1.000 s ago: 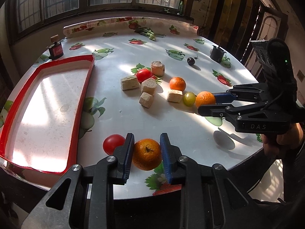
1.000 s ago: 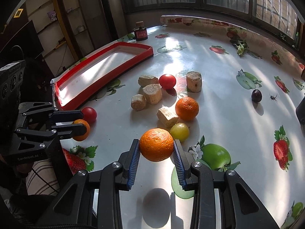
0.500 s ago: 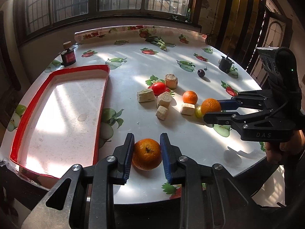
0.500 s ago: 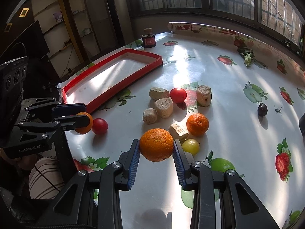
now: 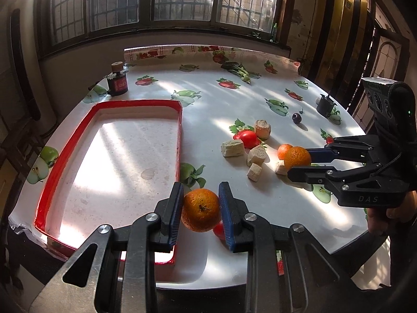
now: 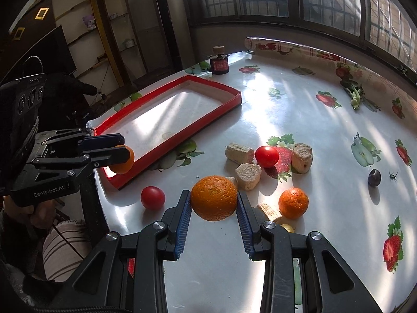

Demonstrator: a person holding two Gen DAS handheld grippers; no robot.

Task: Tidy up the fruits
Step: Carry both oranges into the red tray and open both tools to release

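Observation:
My left gripper [image 5: 200, 210] is shut on an orange [image 5: 200, 210] and holds it above the table, beside the near right corner of the red-rimmed tray [image 5: 179, 135]. My right gripper [image 6: 213, 203] is shut on a second orange [image 6: 214, 197], lifted over the table's front. Each gripper shows in the other's view: the left gripper [image 6: 120, 150] with its orange [image 6: 125, 160], and the right gripper [image 5: 299, 160] with its orange [image 5: 297, 157]. On the table lie a third orange [image 6: 293, 203], two red tomatoes [image 6: 152, 197] [image 6: 267, 156] and a dark plum [image 6: 374, 178].
Several beige bread-like chunks [image 6: 247, 172] lie among the fruit, with a small yellow-green fruit [image 6: 286, 228] mostly hidden behind my right fingers. A dark jar [image 5: 117, 82] stands behind the tray, a black cup [image 5: 324, 107] at the far right, and leafy greens [image 5: 239, 71] at the back.
Both grippers have risen with their oranges. The left one has moved left toward the tray's near corner, leaving the red tomato behind. The right one has moved left and back from the fruit pile.

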